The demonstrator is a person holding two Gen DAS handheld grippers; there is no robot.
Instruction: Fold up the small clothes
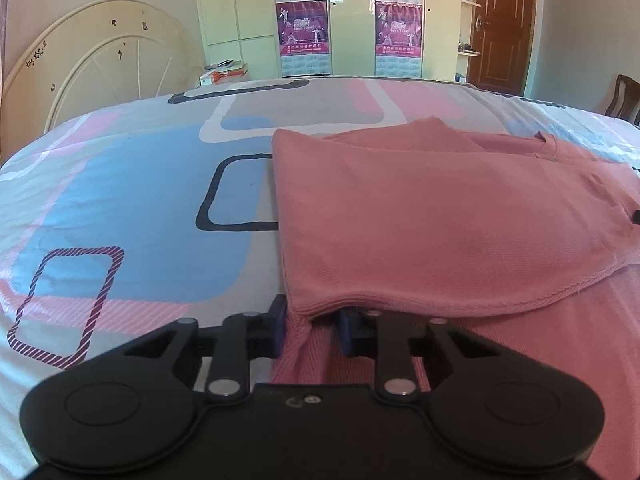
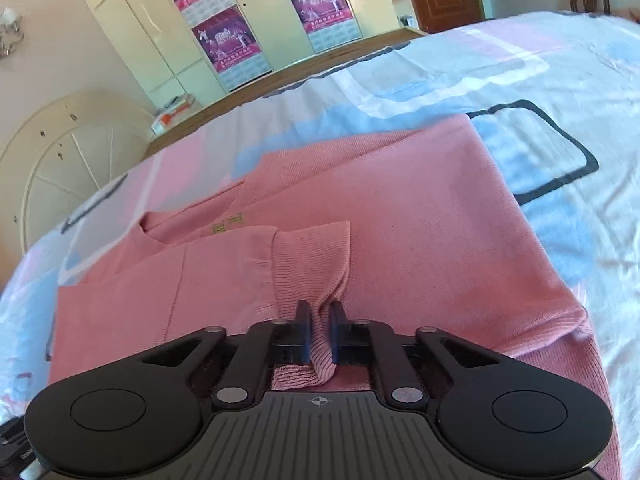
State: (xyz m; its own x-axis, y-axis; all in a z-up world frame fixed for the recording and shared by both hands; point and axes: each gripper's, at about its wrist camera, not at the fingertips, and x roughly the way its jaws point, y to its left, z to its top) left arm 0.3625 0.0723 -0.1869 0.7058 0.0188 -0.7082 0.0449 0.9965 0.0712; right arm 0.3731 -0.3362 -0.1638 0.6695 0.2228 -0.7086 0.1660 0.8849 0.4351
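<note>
A pink knit sweater (image 1: 440, 216) lies partly folded on the bed, a sleeve laid across its body. In the left wrist view my left gripper (image 1: 310, 326) is shut on a bunched corner of the sweater's hem, at the near left edge of the fabric. In the right wrist view the sweater (image 2: 400, 220) fills the middle, its neckline with small labels to the left. My right gripper (image 2: 320, 320) is shut on the ribbed sleeve cuff (image 2: 312, 264), which hangs down between the fingers.
The bed sheet (image 1: 132, 184) has blue, pink and grey rounded squares. A cream headboard (image 1: 100, 76) stands at the left. Wardrobes with posters (image 1: 304, 20) and a brown door (image 1: 504, 20) are behind. A chair (image 1: 624, 100) stands at the far right.
</note>
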